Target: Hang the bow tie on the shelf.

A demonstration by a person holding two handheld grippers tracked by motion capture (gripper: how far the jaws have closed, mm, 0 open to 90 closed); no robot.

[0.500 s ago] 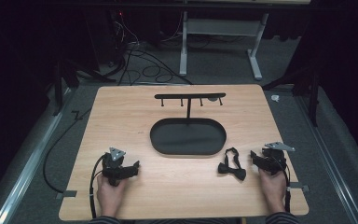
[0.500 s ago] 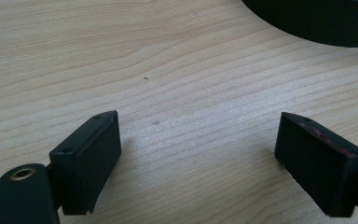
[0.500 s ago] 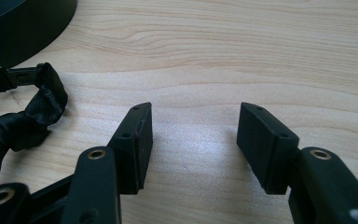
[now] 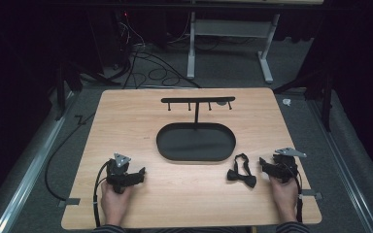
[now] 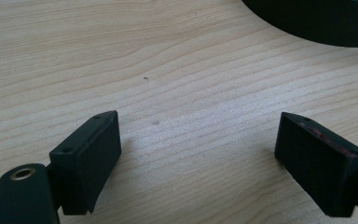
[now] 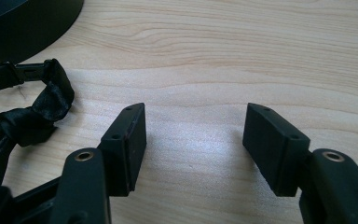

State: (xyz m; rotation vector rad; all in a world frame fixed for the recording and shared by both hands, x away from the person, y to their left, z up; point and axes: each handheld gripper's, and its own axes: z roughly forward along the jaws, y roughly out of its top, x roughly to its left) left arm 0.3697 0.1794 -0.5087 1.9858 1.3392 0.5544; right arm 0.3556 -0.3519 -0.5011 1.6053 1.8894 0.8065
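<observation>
The right gripper [image 4: 267, 165] rests on the desk [image 4: 126, 121] with its jaws spread and bare wood between them. The black bow tie [image 4: 242, 172] lies flat just beside this gripper, on its left, apart from the jaws; in the right gripper view its knot [image 6: 25, 122] sits left of the left jaw. The black oval tray [image 4: 195, 141] stands ahead and left. The left gripper [image 4: 138, 174] also rests spread and holds nothing, well apart from the bow tie.
</observation>
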